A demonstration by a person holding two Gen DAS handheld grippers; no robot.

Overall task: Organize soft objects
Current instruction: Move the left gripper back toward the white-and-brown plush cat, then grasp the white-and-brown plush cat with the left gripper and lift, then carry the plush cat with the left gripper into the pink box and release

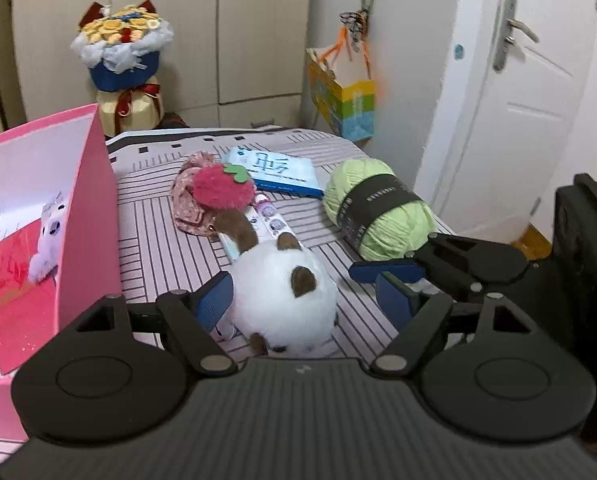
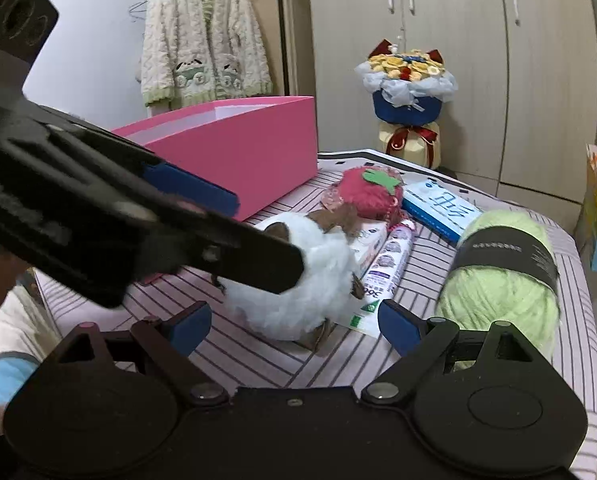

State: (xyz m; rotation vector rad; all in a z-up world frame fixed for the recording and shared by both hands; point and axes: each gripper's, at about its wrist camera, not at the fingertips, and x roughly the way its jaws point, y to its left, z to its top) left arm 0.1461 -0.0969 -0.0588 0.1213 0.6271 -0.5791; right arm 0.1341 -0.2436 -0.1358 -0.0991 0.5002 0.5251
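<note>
Soft things lie scattered on a striped pink-and-white bedspread (image 1: 170, 236), and the biggest item on it is the pink box (image 1: 86, 208) at the far left, open at the top, with a small white plush (image 1: 50, 236) already inside. Next in size, the lime-green yarn ball (image 1: 378, 208) with its dark paper band sits on the right side of the cover. A white plush toy with brown patches (image 1: 286, 292) lies near the middle, between the spread blue pads of the left gripper (image 1: 302, 300); the left pad is close against its fur, the right pad stands clear, so it is not clamped. The right gripper (image 2: 294, 324) hangs just beside the same toy from the other side, jaws wide and empty. Behind the toy are a red strawberry plush (image 1: 222, 188) resting on a floral cloth bundle (image 1: 186, 208), a blue-and-white box (image 1: 282, 172), and a small printed tube (image 1: 270, 220).
</note>
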